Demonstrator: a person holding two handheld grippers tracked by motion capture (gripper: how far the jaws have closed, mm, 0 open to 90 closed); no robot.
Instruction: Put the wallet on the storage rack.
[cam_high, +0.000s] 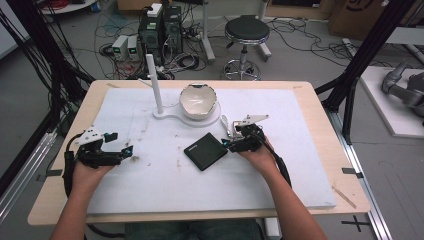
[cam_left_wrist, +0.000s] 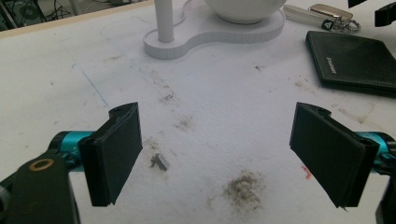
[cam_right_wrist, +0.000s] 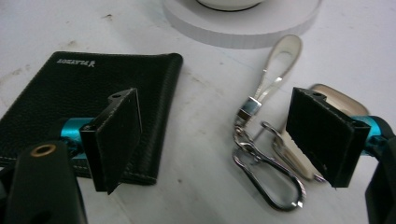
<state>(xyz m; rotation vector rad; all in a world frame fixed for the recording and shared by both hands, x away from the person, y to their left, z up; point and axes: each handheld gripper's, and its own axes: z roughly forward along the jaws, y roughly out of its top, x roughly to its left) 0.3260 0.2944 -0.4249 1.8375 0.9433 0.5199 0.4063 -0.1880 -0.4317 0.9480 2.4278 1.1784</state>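
Right gripper hangs low over the key ring, jaws apart, the keys lying between the black wallet and the white stand. Light, jangly metal, likely slippery: pinch the strap loop. Left gripper waits open over bare foam

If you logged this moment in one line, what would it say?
left tongs: open, over bare table | right tongs: open, straddling key ring beside wallet | bowl: on white stand

Black wallet, silver keyring, white bowl on white stand
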